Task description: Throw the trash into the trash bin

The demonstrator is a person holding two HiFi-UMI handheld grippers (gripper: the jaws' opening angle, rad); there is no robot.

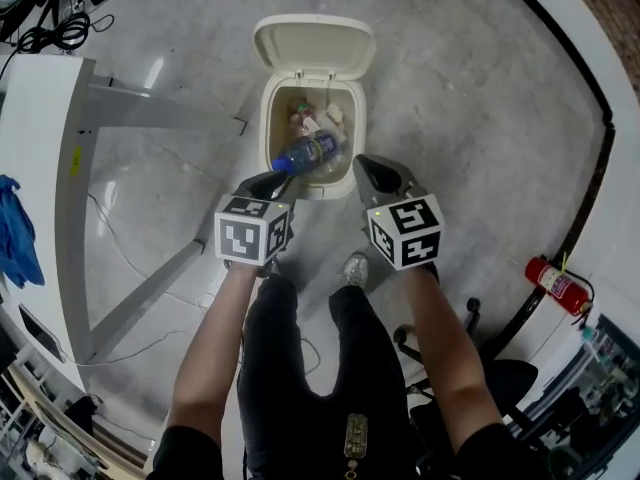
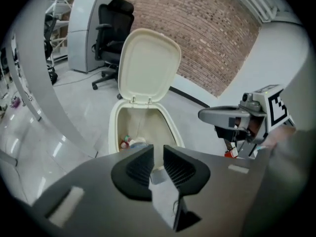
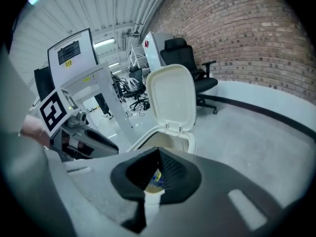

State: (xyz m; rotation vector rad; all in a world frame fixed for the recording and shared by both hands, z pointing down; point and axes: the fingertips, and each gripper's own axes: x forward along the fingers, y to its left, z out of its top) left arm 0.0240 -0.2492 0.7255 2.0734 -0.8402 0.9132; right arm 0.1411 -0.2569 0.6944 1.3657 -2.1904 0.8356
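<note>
On my left gripper (image 2: 158, 154) the jaws stood narrowly apart, empty; on my right gripper (image 3: 158, 153) they were closed on nothing. The bottle (image 1: 312, 151) lay inside the trash bin (image 1: 277, 108) at twelve o'clock (its lid (image 1: 313, 43) up). Best, I judged, to draw both back toward six o'clock without knocking it.

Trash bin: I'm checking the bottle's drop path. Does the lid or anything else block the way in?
Nothing visible does. The lid is swung back, and the bottle already lies inside the rim of the trash bin, over other trash. The left gripper and right gripper hover at the near rim, holding nothing.
</note>
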